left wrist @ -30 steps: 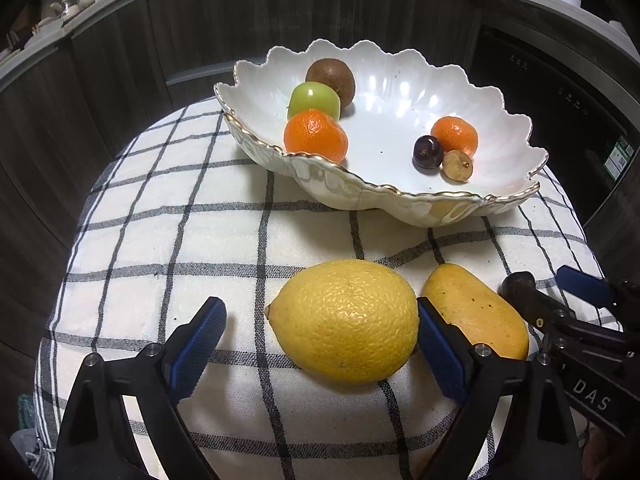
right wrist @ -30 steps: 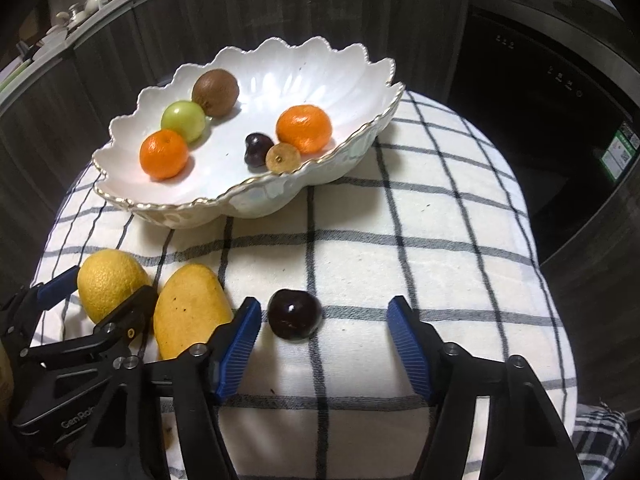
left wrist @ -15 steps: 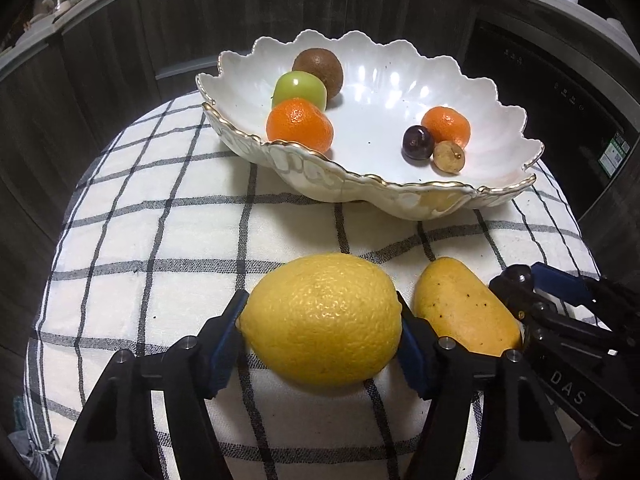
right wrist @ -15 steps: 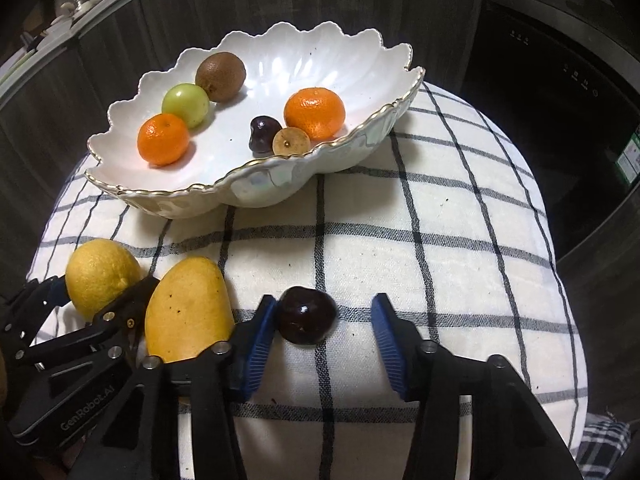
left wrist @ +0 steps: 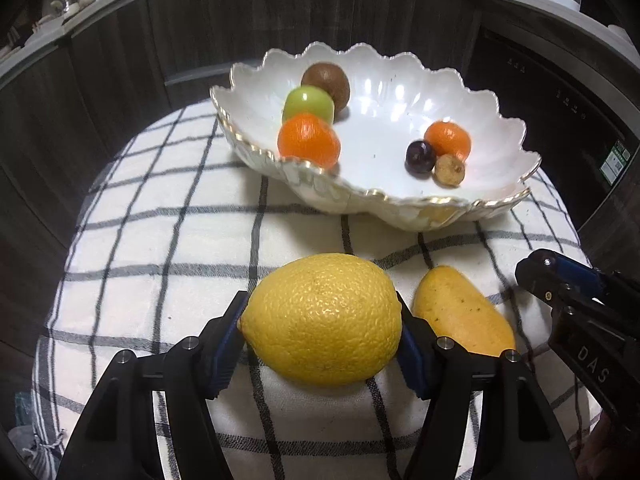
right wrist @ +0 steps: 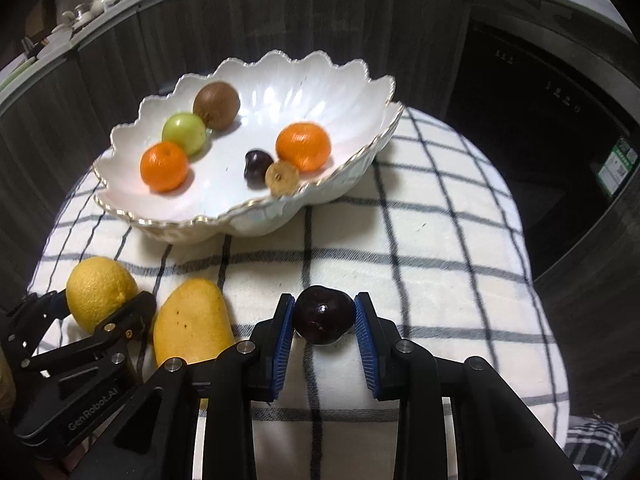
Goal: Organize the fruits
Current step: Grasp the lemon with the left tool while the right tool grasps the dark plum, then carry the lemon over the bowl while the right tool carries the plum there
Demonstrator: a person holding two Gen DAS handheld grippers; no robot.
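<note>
A large yellow lemon (left wrist: 320,316) sits on the checked cloth between the blue pads of my left gripper (left wrist: 322,322), which is shut on it. A yellow mango (left wrist: 460,312) lies on the cloth just right of the lemon. In the right wrist view a dark plum (right wrist: 323,314) sits between the pads of my right gripper (right wrist: 324,318); its jaws are closing and both pads touch the plum. Behind them stands a white scalloped bowl (left wrist: 400,200) holding two oranges, a green fruit, a kiwi, a dark plum and a small tan fruit.
The white cloth with black checks (right wrist: 420,240) covers a rounded surface that falls away at every edge. Dark wood cabinet fronts (left wrist: 120,60) curve behind the bowl. A dark appliance front (right wrist: 540,140) is at the right. Bare cloth lies right of the plum.
The left jaws closed from wide apart onto the lemon. The right jaws closed in from both sides until they met the dark plum. Both grippers stayed in nearly the same place.
</note>
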